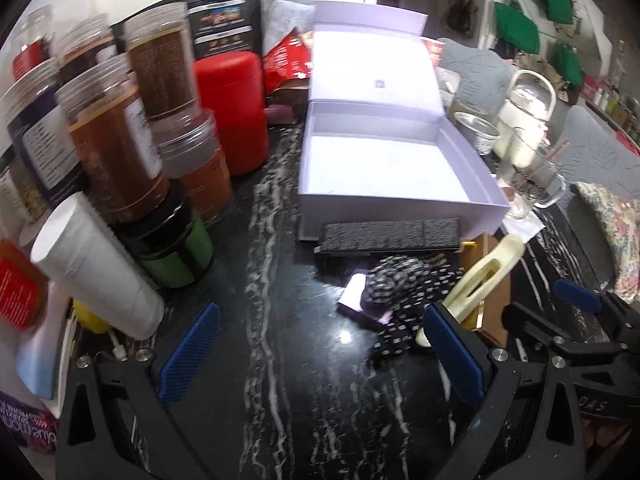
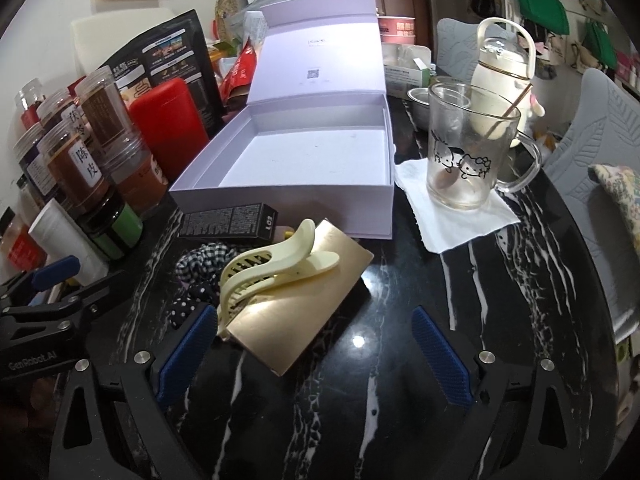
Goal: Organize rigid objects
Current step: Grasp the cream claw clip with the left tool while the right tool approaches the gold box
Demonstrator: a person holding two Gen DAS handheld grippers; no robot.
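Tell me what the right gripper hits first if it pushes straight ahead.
Probably the gold card with the cream hair clip lying on it: the right gripper is open and the card's near corner sits just ahead, slightly left of centre. Depth is uncertain; beyond stands the lilac box.

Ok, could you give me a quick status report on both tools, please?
Left tool open, empty. Right tool open, empty, over gold card. Hair clip lies on card. Box open, empty; black carton against its front.

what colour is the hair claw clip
Pale cream yellow; the hair claw clip shows best in the right wrist view, lying on the gold box.
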